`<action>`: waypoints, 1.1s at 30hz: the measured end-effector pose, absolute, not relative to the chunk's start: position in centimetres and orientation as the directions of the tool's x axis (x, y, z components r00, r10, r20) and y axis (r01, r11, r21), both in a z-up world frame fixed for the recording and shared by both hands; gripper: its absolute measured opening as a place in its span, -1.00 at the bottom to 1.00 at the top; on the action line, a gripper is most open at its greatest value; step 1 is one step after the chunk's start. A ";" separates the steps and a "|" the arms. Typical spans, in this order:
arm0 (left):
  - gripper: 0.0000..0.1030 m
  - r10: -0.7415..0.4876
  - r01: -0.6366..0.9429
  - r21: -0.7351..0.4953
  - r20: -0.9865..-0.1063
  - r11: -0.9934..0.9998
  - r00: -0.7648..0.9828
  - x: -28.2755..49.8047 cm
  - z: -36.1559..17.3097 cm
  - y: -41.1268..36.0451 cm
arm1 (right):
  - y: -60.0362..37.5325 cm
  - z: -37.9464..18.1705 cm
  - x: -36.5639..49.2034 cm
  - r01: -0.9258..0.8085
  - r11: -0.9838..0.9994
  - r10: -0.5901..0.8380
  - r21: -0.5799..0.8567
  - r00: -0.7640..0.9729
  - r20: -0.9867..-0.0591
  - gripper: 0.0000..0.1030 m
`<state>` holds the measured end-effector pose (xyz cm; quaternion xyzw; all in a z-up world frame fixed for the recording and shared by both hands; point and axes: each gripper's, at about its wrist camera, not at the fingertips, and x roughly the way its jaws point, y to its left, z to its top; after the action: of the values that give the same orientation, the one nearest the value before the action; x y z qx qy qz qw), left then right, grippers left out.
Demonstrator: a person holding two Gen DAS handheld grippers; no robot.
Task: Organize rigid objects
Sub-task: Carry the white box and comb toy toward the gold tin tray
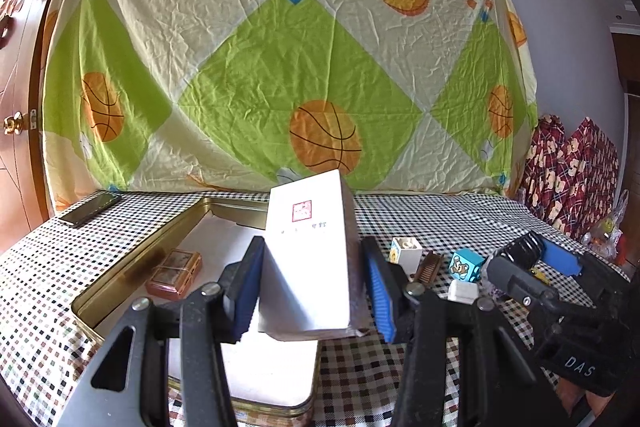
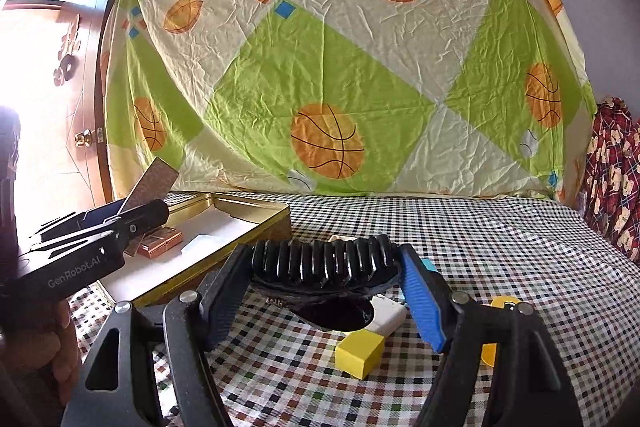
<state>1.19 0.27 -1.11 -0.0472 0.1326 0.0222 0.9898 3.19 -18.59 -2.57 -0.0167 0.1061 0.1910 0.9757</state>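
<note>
My left gripper (image 1: 313,247) is shut on a tall white box (image 1: 304,291) with a red stamp, held tilted above the near corner of an open gold tin (image 1: 132,267). A small copper-coloured box (image 1: 174,273) lies inside the tin. My right gripper (image 2: 324,259) is shut on a black ribbed hair claw clip (image 2: 320,263), lifted above the checked cloth. In the right wrist view the left gripper (image 2: 120,215) is at the left over the tin (image 2: 256,215), with its box (image 2: 154,179) sticking up. In the left wrist view the right gripper (image 1: 528,253) is at the right.
On the checked cloth lie a white block (image 1: 406,253), a brown comb (image 1: 428,267), a blue cube (image 1: 466,265), a small white case (image 1: 462,291), a yellow block (image 2: 360,351) and a yellow disc (image 2: 506,305). A phone (image 1: 90,209) lies far left. A hanging sheet closes the back.
</note>
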 end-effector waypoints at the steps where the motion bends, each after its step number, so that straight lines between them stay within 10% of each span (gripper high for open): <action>1: -0.08 0.033 -0.058 -0.088 -0.266 0.994 0.963 1.2 -1.1 0.4 | -18.3 -2.5 3.2 -0.383 0.924 0.376 0.008 0.902 -0.214 0.44; 33: -0.08 0.139 -0.178 -0.104 -0.308 0.979 0.941 1.1 -1.6 6.3 | -11.6 -1.4 3.5 -0.489 0.871 0.470 -0.051 0.859 -0.203 0.44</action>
<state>1.14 6.26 -1.63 -0.0653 0.1511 0.0805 0.9831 3.54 -11.64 -1.36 -0.0504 0.0922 0.2490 0.9628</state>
